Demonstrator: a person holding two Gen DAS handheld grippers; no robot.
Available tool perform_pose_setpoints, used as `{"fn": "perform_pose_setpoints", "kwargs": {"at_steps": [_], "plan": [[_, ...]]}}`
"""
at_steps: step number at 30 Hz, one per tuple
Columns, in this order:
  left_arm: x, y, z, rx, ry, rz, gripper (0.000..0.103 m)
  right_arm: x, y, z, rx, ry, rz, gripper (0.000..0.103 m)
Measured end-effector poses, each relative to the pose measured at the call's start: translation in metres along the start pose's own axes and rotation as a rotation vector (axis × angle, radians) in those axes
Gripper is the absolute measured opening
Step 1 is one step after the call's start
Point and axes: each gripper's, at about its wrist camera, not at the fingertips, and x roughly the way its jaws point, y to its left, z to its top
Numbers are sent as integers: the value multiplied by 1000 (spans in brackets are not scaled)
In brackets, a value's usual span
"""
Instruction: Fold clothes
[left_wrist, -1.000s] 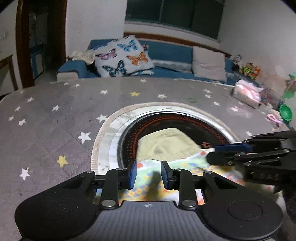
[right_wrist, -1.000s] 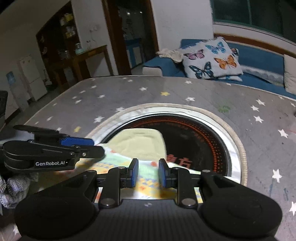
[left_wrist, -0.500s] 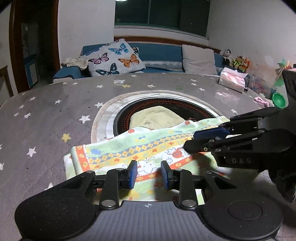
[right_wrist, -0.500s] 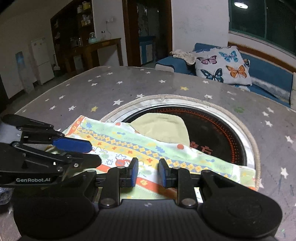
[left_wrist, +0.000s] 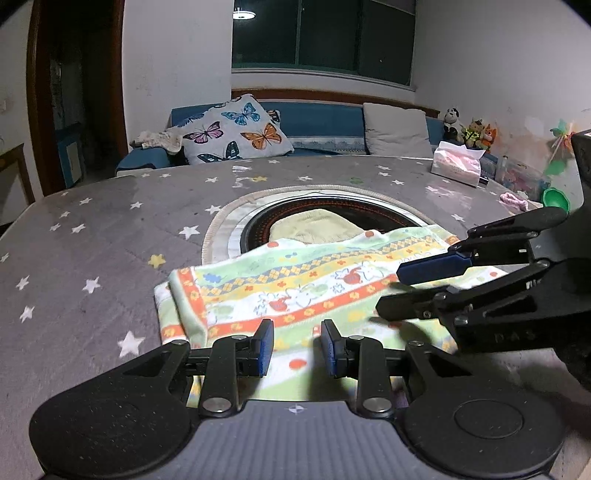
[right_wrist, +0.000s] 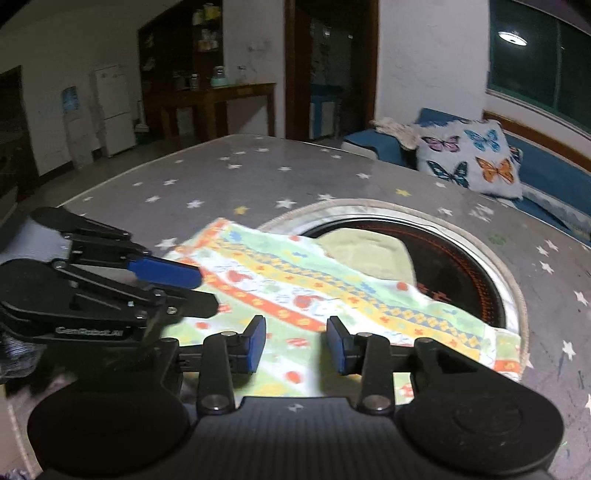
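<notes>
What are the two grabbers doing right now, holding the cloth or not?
Left gripper: open above the cloth, gripping nothing.
Right gripper: jaws just opened; cloth lies below, not pinched.

Blue sofa (left_wrist: 325, 122), dark window (left_wrist: 321, 37), white walls (left_wrist: 177, 55)

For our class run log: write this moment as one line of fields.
stage: folding | item: patterned green-orange cloth flat on grey star-print table | left gripper: open | right gripper: just opened, nothing gripped
</notes>
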Motion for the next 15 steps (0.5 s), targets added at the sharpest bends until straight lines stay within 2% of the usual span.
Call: {"fn": "perform_pose_setpoints", "kwargs": {"at_steps": [6, 15], "plan": [[-10, 4, -14, -26, -15, 17, 31, 5, 18, -9, -42, 6, -7, 38], [-20, 11, -22, -82, -30, 13, 34, -5, 19, -16, -31, 15, 41, 45]]}}
